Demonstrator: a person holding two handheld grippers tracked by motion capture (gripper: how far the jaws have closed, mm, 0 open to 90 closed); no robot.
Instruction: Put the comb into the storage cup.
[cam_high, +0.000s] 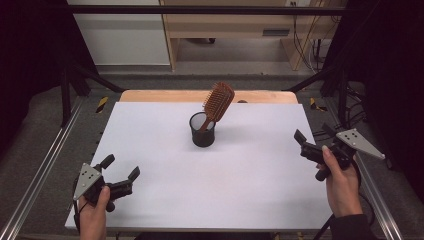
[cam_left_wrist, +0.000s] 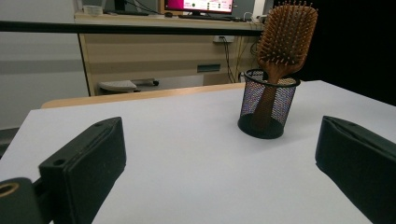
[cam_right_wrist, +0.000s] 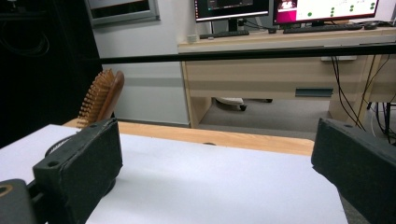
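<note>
A black mesh cup (cam_high: 202, 132) stands near the middle of the white table top (cam_high: 165, 150). A wooden paddle hairbrush (cam_high: 218, 101) stands handle-down in it, its head leaning to the right. My left gripper (cam_high: 121, 167) sits at the front left corner, held by a hand, open and holding nothing. In the left gripper view the cup (cam_left_wrist: 268, 108) and the brush (cam_left_wrist: 286, 35) stand ahead, right of centre, between the wide-apart jaws of the left gripper (cam_left_wrist: 219, 142). My right gripper (cam_high: 313, 133) hovers at the right edge, open. Its view (cam_right_wrist: 217, 140) has the brush (cam_right_wrist: 100, 97) partly behind the left jaw.
The table's wooden far edge (cam_high: 200, 95) shows beyond the white sheet. Metal rails (cam_high: 45, 160) run along both sides. A black bar (cam_high: 200, 9) crosses overhead at the back. Beyond stand a wooden desk (cam_right_wrist: 280, 74) with monitors and hanging cables.
</note>
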